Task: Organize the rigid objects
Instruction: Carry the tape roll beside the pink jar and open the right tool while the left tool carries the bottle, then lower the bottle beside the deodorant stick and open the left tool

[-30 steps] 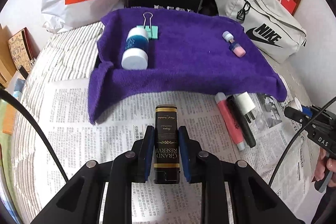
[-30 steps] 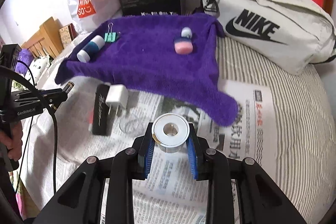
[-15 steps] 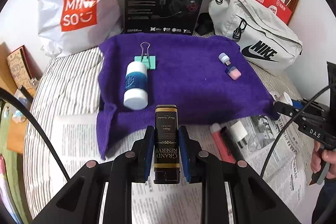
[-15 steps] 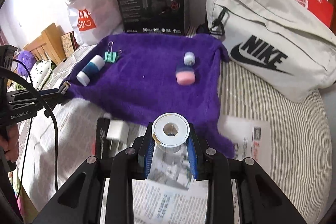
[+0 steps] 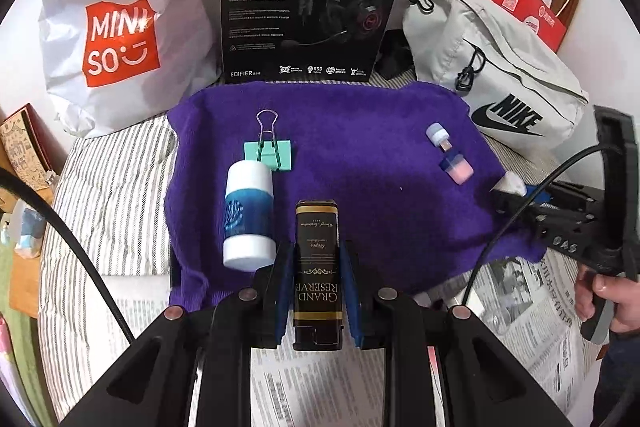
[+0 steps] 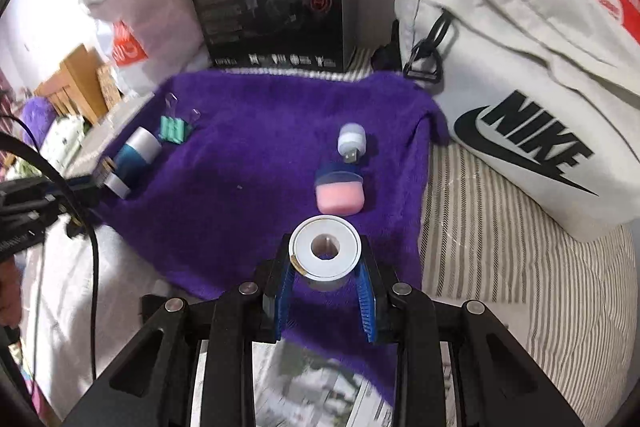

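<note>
Right now my left gripper [image 5: 317,291] clamps the black Grand Reserve lighter [image 5: 317,267] at lower centre of the left view, over the near edge of the purple towel [image 5: 360,131]. My right gripper [image 6: 325,279] pinches a white roll of tape [image 6: 325,253] just below the pink-capped USB stick [image 6: 340,193]. Left of the lighter lie a blue-and-white bottle [image 5: 249,215] and a green binder clip [image 5: 269,153].

Left tongs [image 5: 316,287] and right tongs [image 6: 326,279] are both clamped, level, pointing forward.
</note>
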The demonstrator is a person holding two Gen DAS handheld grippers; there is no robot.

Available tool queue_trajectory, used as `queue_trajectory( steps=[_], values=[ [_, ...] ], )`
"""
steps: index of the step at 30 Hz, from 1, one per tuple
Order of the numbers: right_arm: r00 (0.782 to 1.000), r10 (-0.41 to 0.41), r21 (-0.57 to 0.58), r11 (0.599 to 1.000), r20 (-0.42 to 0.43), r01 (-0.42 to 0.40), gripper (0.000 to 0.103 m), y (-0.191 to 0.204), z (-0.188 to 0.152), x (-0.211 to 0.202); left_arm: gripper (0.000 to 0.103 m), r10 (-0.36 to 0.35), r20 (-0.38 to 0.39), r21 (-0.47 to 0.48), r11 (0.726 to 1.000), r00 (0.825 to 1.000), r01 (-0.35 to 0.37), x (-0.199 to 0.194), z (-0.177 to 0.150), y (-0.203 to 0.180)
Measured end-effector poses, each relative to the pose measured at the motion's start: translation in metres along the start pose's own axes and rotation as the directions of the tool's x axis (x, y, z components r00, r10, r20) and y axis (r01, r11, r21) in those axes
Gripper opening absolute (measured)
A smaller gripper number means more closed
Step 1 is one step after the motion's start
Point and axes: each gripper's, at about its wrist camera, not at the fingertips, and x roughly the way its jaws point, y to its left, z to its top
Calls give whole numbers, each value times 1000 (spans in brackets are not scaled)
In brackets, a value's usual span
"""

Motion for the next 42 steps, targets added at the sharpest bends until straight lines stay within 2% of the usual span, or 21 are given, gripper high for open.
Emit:
queue_trajectory(
  steps=[7, 19, 24, 26, 28, 37, 42],
  values=[
    [999, -4, -18, 1000, -44, 3, 29, 1, 4, 29, 22, -19, -12, -1, 1000, 1000, 19, 13, 8, 2],
    [1000, -17, -57, 998, -14, 16, 30, 6, 7, 39, 22, -38, -28, -20, 999, 999, 38, 24, 12, 8],
    [999, -14, -60, 998, -33, 12, 40, 9, 7, 36, 22, -50, -34, -31, 998, 998, 49, 29, 16, 8],
    [999, -29, -70, 997, -31, 26, 52, 12, 5, 32, 22, -50, -36, -29, 998, 998, 49, 30, 17, 8],
    [999, -36, -71, 997, -12, 35, 58, 13, 3, 25, 22, -47, -40, -29, 999, 998, 46, 33, 20, 7],
    [999, 2, -16, 1000, 32, -2, 58, 7, -4, -6, 22, -15, -90, -13, 1000, 996, 14, 61, 31, 2],
    [999, 15, 11, 1000, 50, -16, 58, 1, -13, -17, 22, 42, -105, 2, 999, 994, -42, 75, 35, 2]
  ],
)
